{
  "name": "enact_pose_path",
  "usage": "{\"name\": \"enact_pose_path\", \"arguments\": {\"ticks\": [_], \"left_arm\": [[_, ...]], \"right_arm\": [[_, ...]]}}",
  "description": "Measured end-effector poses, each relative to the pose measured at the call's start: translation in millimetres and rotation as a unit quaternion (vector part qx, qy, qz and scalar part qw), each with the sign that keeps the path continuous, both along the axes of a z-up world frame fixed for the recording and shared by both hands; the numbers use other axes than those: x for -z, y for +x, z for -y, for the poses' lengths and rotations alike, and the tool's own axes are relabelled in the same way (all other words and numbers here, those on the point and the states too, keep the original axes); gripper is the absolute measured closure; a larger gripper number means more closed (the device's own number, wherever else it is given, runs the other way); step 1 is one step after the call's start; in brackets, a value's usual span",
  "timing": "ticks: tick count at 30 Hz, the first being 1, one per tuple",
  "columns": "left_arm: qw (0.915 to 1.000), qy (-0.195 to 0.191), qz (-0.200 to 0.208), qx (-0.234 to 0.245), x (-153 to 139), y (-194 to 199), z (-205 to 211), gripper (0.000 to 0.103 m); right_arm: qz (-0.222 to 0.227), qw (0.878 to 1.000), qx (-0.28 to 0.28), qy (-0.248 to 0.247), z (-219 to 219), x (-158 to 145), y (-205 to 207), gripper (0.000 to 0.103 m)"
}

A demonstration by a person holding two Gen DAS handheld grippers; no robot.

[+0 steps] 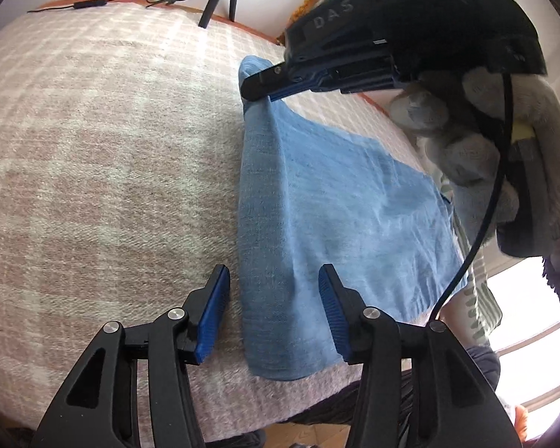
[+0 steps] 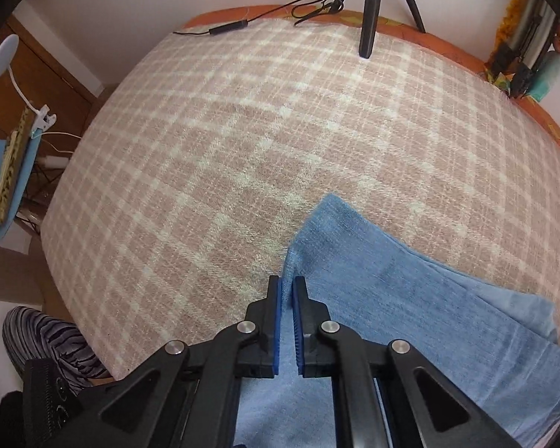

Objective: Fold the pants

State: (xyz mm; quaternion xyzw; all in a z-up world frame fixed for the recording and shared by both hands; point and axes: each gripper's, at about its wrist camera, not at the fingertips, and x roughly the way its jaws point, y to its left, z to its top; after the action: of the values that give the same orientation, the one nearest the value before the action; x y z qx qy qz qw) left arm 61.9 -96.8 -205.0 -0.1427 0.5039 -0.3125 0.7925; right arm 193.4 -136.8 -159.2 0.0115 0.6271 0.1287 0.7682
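Light blue pants (image 1: 317, 205) lie folded lengthwise on a pink and white checked blanket (image 1: 93, 149). In the left wrist view my left gripper (image 1: 274, 298) hovers over the near end of the pants. Its jaws stand apart astride the folded edge, and the blue pads (image 1: 214, 310) do not press the cloth. My right gripper (image 1: 255, 89) is at the far end, shut on the pants' corner and lifting it off the blanket. In the right wrist view the right gripper (image 2: 287, 283) has the edge of the pants (image 2: 392, 298) pinched between its nearly closed pads.
A black tripod (image 2: 369, 11) and a thin black cable (image 2: 227, 30) sit at the blanket's far edge, by the white wall. A gloved hand (image 1: 448, 138) holds the right gripper. A clip lamp (image 2: 7, 59) and a leg in striped leggings (image 2: 48, 339) are at the left.
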Motion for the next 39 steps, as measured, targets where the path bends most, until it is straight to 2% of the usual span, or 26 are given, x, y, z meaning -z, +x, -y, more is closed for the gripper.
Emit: {"name": "enact_pose_path", "arguments": {"ticks": [1,5,7,8,9,10,13,17,19,20,22,24,25,26,30,31,33,34,35,39], "left_arm": [[1.0000,-0.001,0.002,0.000,-1.0,0.5,1.2,0.076],[0.9990,0.011,0.044,-0.001,-14.1,-7.1,7.7,0.085],[0.9982,0.013,0.058,0.001,-19.0,-12.1,9.7,0.085],[0.9980,0.013,0.063,0.001,-21.0,-13.3,11.3,0.085],[0.9975,0.006,0.070,0.009,-22.5,-16.0,13.2,0.085],[0.9974,0.005,0.072,0.009,-23.9,-17.1,14.7,0.085],[0.9965,0.006,0.082,0.014,-28.7,-18.7,19.6,0.085],[0.9960,0.003,0.088,0.016,-33.1,-19.0,26.9,0.085],[0.9959,0.006,0.089,0.017,-33.1,-19.9,29.4,0.085],[0.9958,0.009,0.089,0.017,-33.4,-20.3,32.0,0.085],[0.9959,0.019,0.086,0.019,-32.9,-20.4,32.7,0.085],[0.9967,0.023,0.077,0.012,-30.0,-19.0,29.7,0.074],[0.9972,0.022,0.070,0.011,-27.6,-17.6,28.8,0.065],[0.9978,0.023,0.062,0.010,-24.4,-15.7,30.0,0.064],[0.9992,0.018,0.030,0.020,-13.8,-13.5,32.3,0.064],[0.9993,0.014,0.025,0.026,-13.0,-14.8,34.6,0.067],[0.9986,0.017,0.039,0.030,-17.9,-18.9,38.1,0.072],[0.9982,0.016,0.048,0.031,-21.1,-21.3,38.9,0.078],[0.9978,0.010,0.058,0.033,-27.3,-22.7,40.5,0.081],[0.9945,-0.006,0.093,0.048,-52.7,-25.0,52.3,0.083]], "right_arm": [[0.001,1.000,0.001,0.003,3.8,-1.4,-0.2,0.100],[0.006,1.000,-0.002,0.003,8.8,-6.4,0.4,0.098],[-0.001,1.000,-0.001,0.006,8.4,-8.3,-1.2,0.088],[-0.007,1.000,0.000,0.004,7.7,-8.4,0.6,0.065],[-0.014,1.000,0.001,0.001,6.8,-8.2,0.8,0.051],[-0.016,1.000,0.000,-0.003,4.6,-7.6,0.1,0.050],[-0.026,0.999,-0.011,-0.017,-4.4,-4.3,1.8,0.051],[-0.056,0.998,-0.009,-0.038,-15.1,14.6,6.6,0.051],[-0.066,0.996,-0.017,-0.055,-22.7,25.1,6.8,0.066],[-0.065,0.996,-0.020,-0.065,-24.9,28.3,6.6,0.078],[-0.060,0.996,-0.016,-0.061,-23.6,30.3,5.3,0.087],[-0.051,0.997,-0.014,-0.054,-20.0,26.4,4.4,0.095],[-0.046,0.998,-0.011,-0.047,-16.6,23.6,3.5,0.096],[-0.042,0.998,-0.007,-0.038,-12.4,20.2,2.6,0.097],[-0.025,1.000,0.002,-0.017,2.0,6.8,-3.5,0.098],[-0.020,1.000,0.002,-0.014,5.8,4.0,-5.5,0.098],[-0.008,1.000,0.004,-0.006,13.1,-3.4,-12.0,0.099],[-0.004,1.000,0.006,-0.002,15.9,-7.8,-14.7,0.099],[0.001,1.000,0.009,0.003,20.3,-12.9,-17.2,0.099],[0.032,0.998,0.031,0.033,46.0,-34.0,-22.8,0.100]]}}
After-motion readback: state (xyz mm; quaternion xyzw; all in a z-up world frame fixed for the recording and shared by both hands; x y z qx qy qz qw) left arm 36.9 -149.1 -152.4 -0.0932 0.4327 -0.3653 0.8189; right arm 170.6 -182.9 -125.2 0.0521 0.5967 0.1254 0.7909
